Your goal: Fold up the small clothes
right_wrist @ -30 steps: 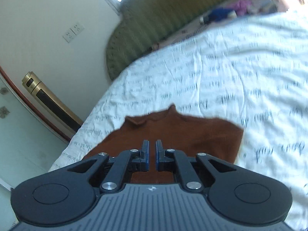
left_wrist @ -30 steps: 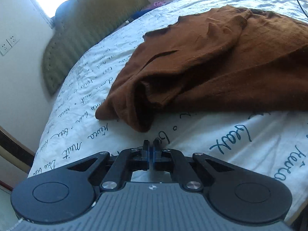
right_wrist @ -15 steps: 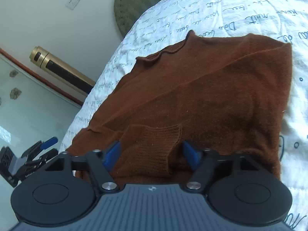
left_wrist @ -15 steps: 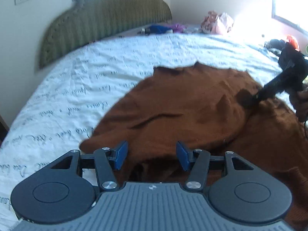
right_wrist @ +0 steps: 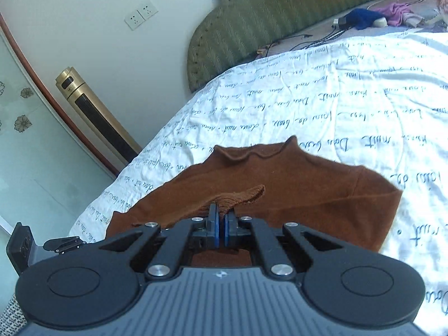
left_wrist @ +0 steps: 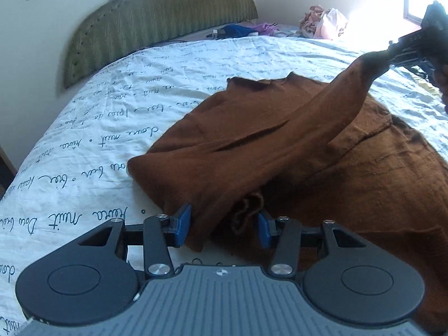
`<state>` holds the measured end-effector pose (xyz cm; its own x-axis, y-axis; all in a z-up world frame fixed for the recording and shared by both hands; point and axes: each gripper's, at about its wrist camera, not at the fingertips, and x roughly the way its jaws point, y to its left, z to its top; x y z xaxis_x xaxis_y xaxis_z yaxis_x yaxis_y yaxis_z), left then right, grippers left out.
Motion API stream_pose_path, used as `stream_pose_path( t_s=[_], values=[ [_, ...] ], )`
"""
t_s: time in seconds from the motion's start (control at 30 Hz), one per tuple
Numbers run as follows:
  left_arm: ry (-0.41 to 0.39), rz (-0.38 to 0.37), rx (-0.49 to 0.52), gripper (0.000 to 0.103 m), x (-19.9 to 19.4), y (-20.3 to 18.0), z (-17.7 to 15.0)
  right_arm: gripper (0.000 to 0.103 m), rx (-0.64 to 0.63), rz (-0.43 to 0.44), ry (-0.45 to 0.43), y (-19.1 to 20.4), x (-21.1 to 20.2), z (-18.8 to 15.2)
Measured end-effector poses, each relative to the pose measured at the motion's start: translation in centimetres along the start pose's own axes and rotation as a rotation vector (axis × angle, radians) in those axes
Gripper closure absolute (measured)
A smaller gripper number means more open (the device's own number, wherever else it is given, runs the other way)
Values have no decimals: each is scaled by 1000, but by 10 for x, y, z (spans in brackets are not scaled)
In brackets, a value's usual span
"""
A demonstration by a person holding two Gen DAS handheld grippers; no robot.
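Brown knitwear, a small sweater (left_wrist: 322, 173), lies spread across a white bedsheet (left_wrist: 117, 117) printed with dark cursive script, its wavy collar pointing toward a green padded headboard (left_wrist: 156, 19). The left gripper (left_wrist: 224, 225) sits low at the garment's near edge with its blue-padded fingers (left_wrist: 183, 224) spread wide apart, a rumpled fold of the fabric lying between them but not clamped. The right gripper (right_wrist: 218, 231) has its pads pressed together on the ribbed cuff (right_wrist: 240, 197) of a sleeve (left_wrist: 316, 117); seen from the left wrist camera, that sleeve is lifted off the bed and stretched taut up toward the right gripper at the frame's upper right. The rest of the sweater rests flat on the sheet. Beyond the bed, a gold tower fan (right_wrist: 95, 114) stands against the wall beside a pair of white wall sockets (right_wrist: 141, 15), and a heap of pink and blue clothes (left_wrist: 324, 22) lies near the headboard.
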<state>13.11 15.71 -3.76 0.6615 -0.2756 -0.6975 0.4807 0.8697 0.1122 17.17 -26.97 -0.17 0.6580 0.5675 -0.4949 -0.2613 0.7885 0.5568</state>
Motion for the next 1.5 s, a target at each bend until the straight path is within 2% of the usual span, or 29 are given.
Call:
stream_pose_path(
  t_s=[0.07,0.13,0.33,0.4,0.43,0.47,0.5,0.6,0.67,0.73,0.8,0.87,0.97,1.1,1.2,1.27,1.33,1.4,1.43,1.5],
  values=[
    [30,54,-38,47,9,7,-2,100,22,20,-12,-2,-4,3],
    [39,65,-155,41,14,22,-4,100,19,41,-30,3,-10,4],
    [-23,-3,-476,42,5,51,-8,100,-15,133,-77,37,-19,17],
    [-47,-8,-586,38,6,59,-12,100,-43,176,-95,55,-21,26],
    [-25,13,-648,32,9,64,-14,100,-63,196,-106,64,-23,30],
    [20,34,-696,33,14,69,-18,100,-79,209,-121,72,-25,34],
    [15,37,-694,33,14,70,-19,100,-93,214,-136,77,-29,37],
    [60,113,-581,32,9,58,-11,100,-118,157,-137,73,-34,36],
    [65,140,-531,28,4,51,-9,100,-117,62,-108,51,-31,27],
    [68,151,-501,26,2,48,-9,100,-48,-3,-61,13,-24,11],
    [76,159,-505,24,2,47,-10,100,17,-71,-21,-23,-16,-8],
    [91,159,-519,23,3,48,-10,100,72,-77,17,-47,-8,-25],
    [91,174,-518,22,-2,47,-3,100,76,-156,63,-66,8,-43],
    [-11,156,-531,26,-42,37,18,100,59,-179,75,-70,17,-50],
    [-100,51,-558,22,-60,25,42,100,8,-185,50,-58,14,-45],
    [-131,-20,-528,19,-57,9,57,100,-13,-176,30,-51,12,-41],
    [-92,-12,-483,20,-34,-8,64,100,-17,-171,19,-48,10,-37],
    [-1,9,-436,24,-2,-22,60,100,-20,-169,6,-47,8,-36],
    [48,36,-410,31,14,-28,55,100,-14,-167,2,-47,7,-35],
    [108,89,-353,30,34,-35,39,100,-34,-165,-22,-43,3,-32]
  ],
)
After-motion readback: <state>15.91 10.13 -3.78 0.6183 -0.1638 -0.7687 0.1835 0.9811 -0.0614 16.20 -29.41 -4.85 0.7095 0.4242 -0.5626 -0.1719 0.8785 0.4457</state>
